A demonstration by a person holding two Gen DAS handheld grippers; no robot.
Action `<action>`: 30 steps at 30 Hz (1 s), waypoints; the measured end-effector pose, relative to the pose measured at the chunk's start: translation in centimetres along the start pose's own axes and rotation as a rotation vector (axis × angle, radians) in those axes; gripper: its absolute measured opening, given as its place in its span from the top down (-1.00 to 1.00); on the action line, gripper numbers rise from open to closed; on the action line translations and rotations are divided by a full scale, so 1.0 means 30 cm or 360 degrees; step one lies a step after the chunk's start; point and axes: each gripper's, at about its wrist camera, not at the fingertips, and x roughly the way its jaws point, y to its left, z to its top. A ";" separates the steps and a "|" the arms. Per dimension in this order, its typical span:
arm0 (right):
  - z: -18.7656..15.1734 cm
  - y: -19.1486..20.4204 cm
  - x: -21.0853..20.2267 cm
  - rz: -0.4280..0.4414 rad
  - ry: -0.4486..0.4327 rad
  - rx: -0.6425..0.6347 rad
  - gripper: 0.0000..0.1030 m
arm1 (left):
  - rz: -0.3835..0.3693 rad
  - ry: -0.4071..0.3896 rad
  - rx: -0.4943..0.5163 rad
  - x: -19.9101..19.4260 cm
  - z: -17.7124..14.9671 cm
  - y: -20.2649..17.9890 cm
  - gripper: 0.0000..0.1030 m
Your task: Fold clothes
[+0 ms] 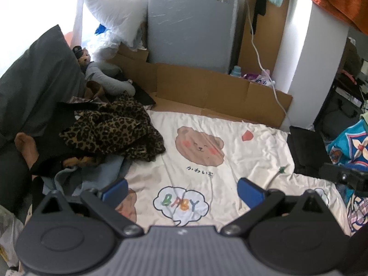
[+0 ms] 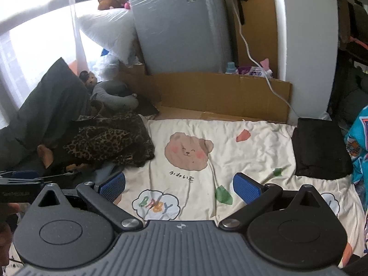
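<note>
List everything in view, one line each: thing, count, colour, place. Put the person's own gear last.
sheet: one, cream with bear prints, spread across the middle
leopard garment: one, brown and black, heaped at the sheet's left edge
black cloth: one, folded, at the sheet's right edge
cardboard: one, brown, standing behind the sheet
grey appliance: one, behind the cardboard
white pillow: one, left of the appliance
dark pillow: one, far left
cable: one, white, hanging down over the cardboard
blue cloth: one, patterned, far right
left gripper: jaws open, empty, over the sheet
right gripper: jaws open, empty, over the sheet
</note>
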 end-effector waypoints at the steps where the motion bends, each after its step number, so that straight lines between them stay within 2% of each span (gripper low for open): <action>1: -0.001 -0.003 0.004 0.0000 0.0016 0.0017 -0.99 | -0.0001 -0.0001 0.0002 0.000 0.003 0.000 -0.99; 6: -0.008 0.013 0.022 -0.0055 0.0058 -0.0050 -0.99 | -0.0021 -0.0005 0.0000 0.030 0.007 0.007 -0.99; 9: 0.020 0.021 0.024 -0.0003 0.0073 -0.0060 -0.99 | -0.0017 0.0007 -0.0017 0.053 0.012 0.018 -0.99; 24: 0.167 0.077 0.055 -0.0027 0.0101 -0.0120 -0.99 | 0.0015 -0.0047 -0.0057 0.061 0.086 0.094 -0.99; 30: 0.201 0.101 0.071 0.0014 0.0094 -0.0171 -0.99 | 0.0010 -0.0058 -0.0073 0.079 0.110 0.121 -0.99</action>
